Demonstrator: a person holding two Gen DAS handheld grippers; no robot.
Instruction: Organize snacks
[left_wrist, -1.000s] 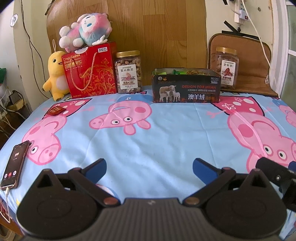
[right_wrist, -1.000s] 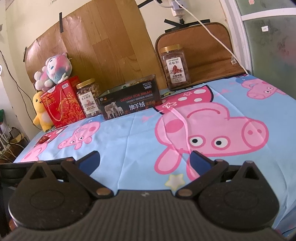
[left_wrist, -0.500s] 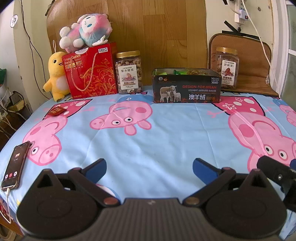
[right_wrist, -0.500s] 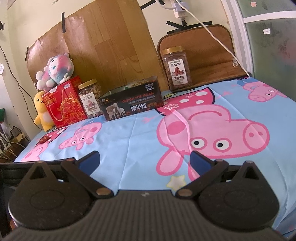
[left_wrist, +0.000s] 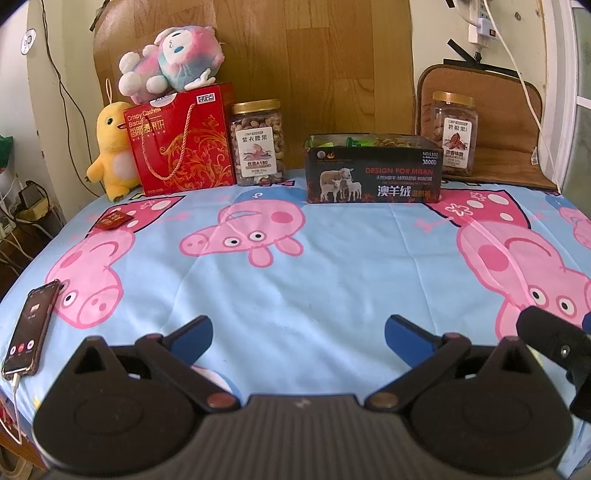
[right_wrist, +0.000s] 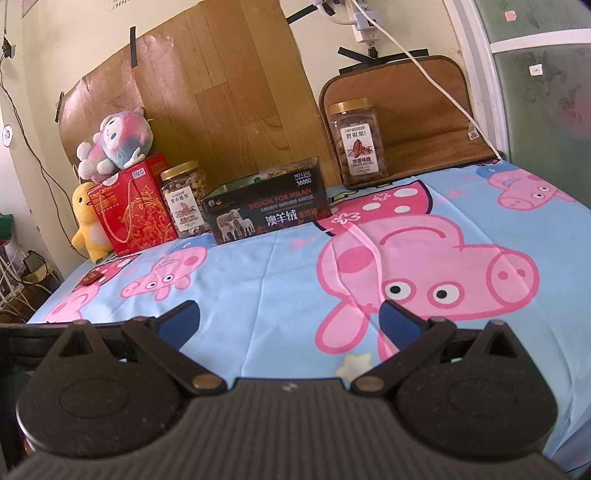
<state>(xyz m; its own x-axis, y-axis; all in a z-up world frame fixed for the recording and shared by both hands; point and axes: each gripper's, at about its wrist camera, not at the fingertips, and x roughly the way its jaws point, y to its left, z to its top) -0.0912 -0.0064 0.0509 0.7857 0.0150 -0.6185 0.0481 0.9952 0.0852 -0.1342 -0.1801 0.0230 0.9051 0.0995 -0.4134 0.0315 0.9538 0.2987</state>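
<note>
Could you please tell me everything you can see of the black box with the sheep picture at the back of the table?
The black box is a long, low, open-topped carton, apparently cardboard. Its front shows three white sheep, red "DESIGN FOR MILAN" lettering and white Chinese characters. It stands upright on the cartoon-pig tablecloth before the wood-grain panel, between two gold-lidded nut jars, touching neither. Green wrappers and pale snacks show above its rim. No gripper is near it.

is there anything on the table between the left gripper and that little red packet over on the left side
Nothing visible does. Only bare tablecloth lies between the open left gripper and the red packet. The phone sits nearer the table's left edge, off that line.
</note>
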